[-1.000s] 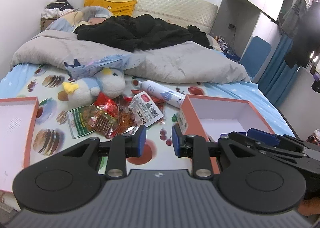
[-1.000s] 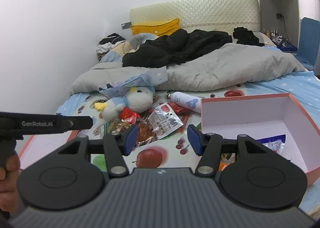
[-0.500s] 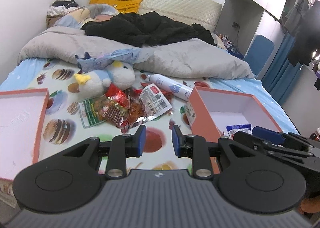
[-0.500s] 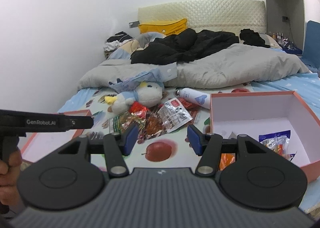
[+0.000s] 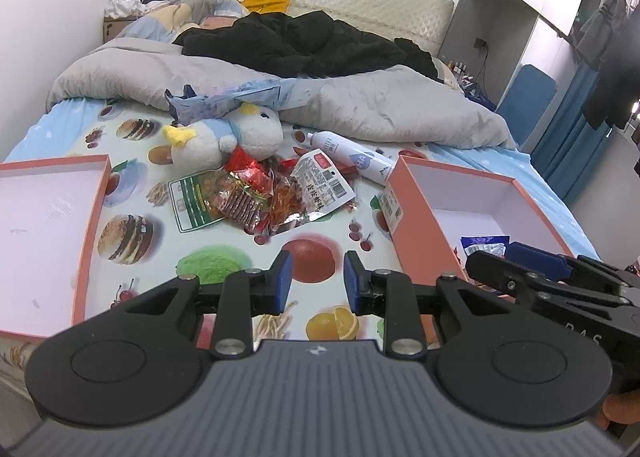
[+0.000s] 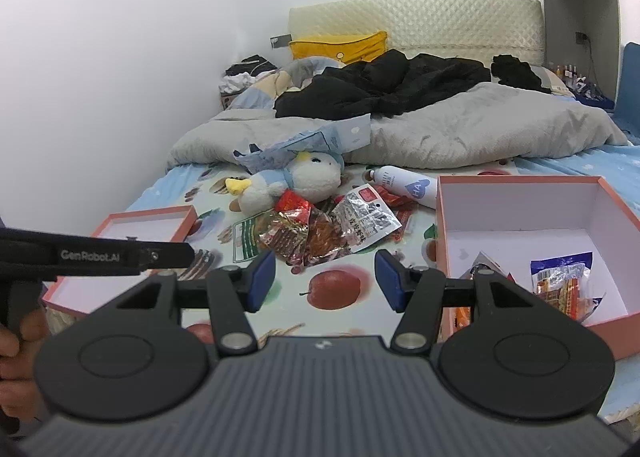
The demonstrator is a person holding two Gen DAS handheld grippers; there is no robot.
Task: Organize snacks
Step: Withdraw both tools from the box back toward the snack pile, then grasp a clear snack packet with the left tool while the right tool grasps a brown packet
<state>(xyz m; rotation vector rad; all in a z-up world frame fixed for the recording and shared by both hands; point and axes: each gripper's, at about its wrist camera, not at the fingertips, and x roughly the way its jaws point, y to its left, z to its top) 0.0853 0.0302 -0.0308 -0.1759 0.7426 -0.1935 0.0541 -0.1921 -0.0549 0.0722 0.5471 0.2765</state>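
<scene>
Change: both views closer to snack pile (image 5: 276,193) than a second ago; approach under way, nothing grasped.
Left gripper (image 5: 316,281): jaws narrowly apart, empty.
Right gripper (image 6: 325,280): jaws wider apart, empty.
Box (image 6: 520,213): right of pile, several packets inside.
Lid (image 5: 48,217): left of pile.
Surface: bed (image 5: 132,253), fruit-print sheet.
Room: bedroom, grey duvet (image 5: 360,105) behind.

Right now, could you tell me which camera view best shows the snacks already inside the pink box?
The right wrist view: it looks into the pink box, showing the blue-topped snack packet on its floor. The left wrist view shows only that packet's top edge, with the right gripper crossing in front.
</scene>
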